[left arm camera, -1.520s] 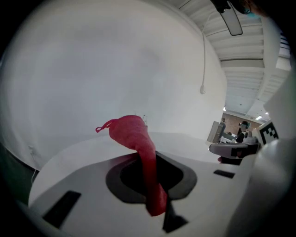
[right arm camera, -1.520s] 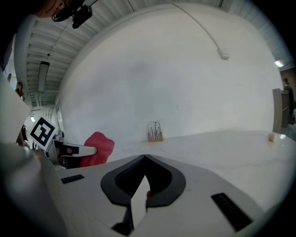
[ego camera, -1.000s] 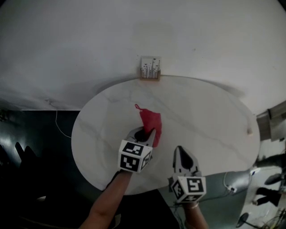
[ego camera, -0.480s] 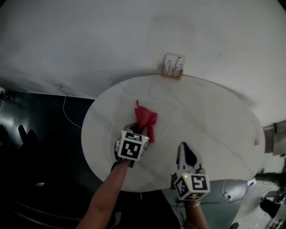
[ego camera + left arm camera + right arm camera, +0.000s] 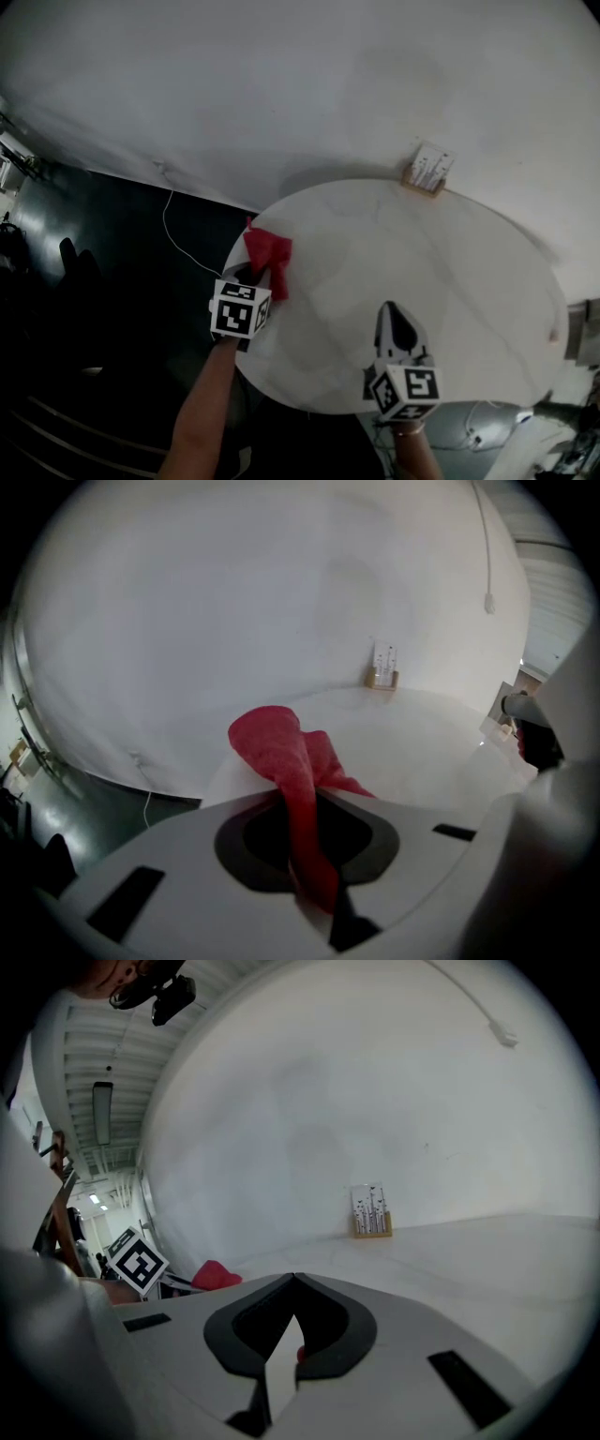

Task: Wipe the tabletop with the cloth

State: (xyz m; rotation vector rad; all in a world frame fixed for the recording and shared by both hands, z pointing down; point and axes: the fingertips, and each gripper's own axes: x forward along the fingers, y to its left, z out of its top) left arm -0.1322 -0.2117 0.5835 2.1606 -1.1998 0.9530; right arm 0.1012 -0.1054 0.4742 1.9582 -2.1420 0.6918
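The cloth [image 5: 267, 255] — red, soft-napped, bunched into a limp fold — is clamped in the left tool [image 5: 259, 275] at the rim of the round surface [image 5: 441, 281], well apart from the card stand [image 5: 427, 169] and across the top from it. Judged step: a wiping stroke at its outer limit; the next move calls for sweeping toward the card stand, cloth pressed flat on the smooth, pale, faintly veined top. The right tool [image 5: 395, 319], jaws together on nothing, sits over the near edge, also well apart from the stand.
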